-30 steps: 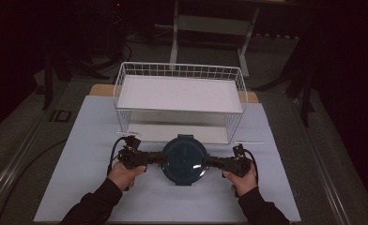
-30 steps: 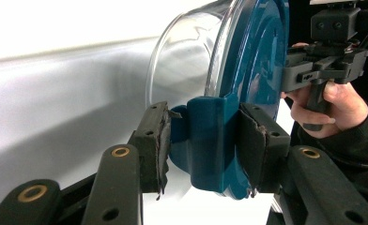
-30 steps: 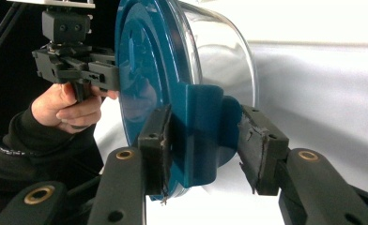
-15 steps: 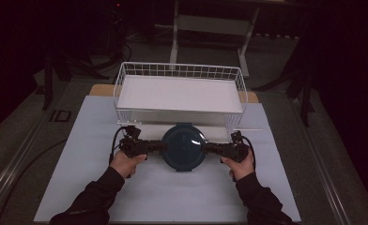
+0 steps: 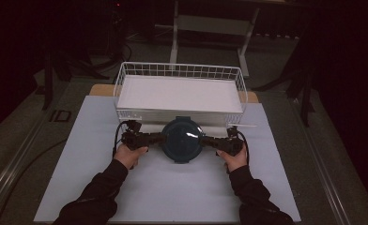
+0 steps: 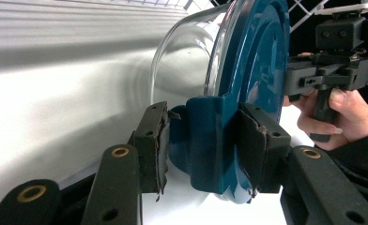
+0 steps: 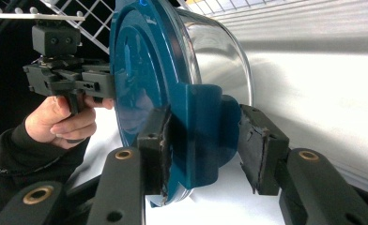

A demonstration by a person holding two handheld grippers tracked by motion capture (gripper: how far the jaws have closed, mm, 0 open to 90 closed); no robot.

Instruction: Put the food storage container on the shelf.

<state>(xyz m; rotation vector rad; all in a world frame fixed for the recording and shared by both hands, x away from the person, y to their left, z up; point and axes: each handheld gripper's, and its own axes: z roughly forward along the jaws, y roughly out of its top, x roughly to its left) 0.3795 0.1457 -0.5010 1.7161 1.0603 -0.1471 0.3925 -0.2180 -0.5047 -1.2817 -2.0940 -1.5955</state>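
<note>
The glass bowl w/ its blue lid sat between your two hands, just in front of the wire basket, over the white mat. Your left gripper had its jaws clamped on the lid's left clip tab, pads pressing both sides. Your right gripper straddled the opposite tab: one pad touched it, the other stood a bit off, so can't tell if it gripped

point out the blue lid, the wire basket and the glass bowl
blue lid (image 5: 182, 138), high view, middle of its round top
wire basket (image 5: 180, 71), high view, far rim
glass bowl (image 6: 184, 61), left gripper view, clear side wall under the lid
</note>
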